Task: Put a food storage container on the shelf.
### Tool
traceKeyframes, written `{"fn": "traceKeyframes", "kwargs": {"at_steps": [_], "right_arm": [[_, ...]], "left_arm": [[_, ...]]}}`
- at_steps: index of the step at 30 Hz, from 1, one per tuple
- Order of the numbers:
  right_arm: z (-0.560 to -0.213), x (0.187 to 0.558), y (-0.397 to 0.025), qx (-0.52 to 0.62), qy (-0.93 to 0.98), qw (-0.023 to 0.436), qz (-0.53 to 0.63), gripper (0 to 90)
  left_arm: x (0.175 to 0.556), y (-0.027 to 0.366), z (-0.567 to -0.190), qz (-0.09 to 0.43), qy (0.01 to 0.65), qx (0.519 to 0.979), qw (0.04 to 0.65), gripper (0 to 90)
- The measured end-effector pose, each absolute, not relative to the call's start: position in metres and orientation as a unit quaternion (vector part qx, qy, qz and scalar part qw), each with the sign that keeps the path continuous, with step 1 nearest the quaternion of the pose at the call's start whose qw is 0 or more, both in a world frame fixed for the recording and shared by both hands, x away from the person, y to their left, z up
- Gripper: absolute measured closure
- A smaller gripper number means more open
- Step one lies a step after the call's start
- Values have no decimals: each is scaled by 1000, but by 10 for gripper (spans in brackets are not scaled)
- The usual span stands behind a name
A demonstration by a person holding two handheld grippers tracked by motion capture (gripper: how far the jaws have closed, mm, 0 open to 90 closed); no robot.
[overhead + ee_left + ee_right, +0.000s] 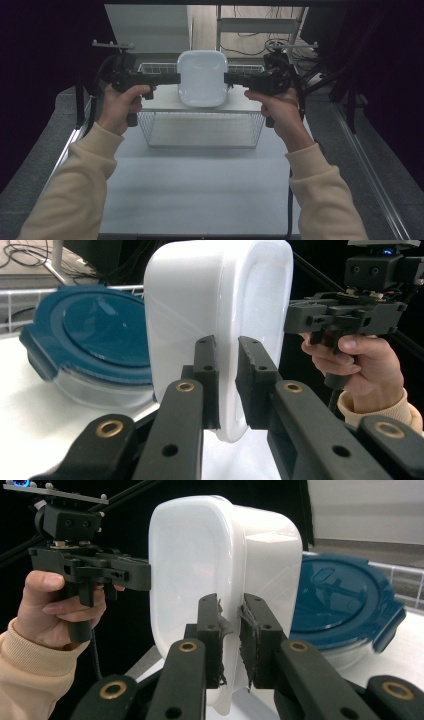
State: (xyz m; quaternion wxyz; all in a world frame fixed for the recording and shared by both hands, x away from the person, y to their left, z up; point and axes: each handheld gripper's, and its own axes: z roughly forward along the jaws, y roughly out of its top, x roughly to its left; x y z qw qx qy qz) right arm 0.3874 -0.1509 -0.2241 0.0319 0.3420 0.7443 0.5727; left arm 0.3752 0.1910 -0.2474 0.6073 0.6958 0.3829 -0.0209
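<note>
High view: the white container [202, 79] hangs above the wire basket [200, 129], between both grippers. Left gripper view: the left gripper [227, 385] pinches its rim. Right gripper view: the right gripper [230, 640] pinches the opposite rim; keep both grips level.

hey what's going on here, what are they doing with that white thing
A person is holding a white plastic container up on edge between two handheld tools. The left tool is clamped on one side rim and the right tool on the opposite rim, so the container hangs in the air above a wire basket rack on the table. Behind it, in both gripper views, a round glass container with a blue clip lid sits on the white surface.
</note>
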Motion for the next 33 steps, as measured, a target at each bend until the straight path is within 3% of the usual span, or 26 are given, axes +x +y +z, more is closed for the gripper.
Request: {"fn": "traceKeyframes", "kwargs": {"at_steps": [19, 33], "right_arm": [[-225, 442, -148, 387, 739, -9, 551, 785], [-235, 481, -152, 436, 707, -69, 552, 727]], "left_arm": [[431, 192, -251, -61, 424, 688, 585, 797], [468, 193, -258, -127, 472, 636, 597, 782]]}}
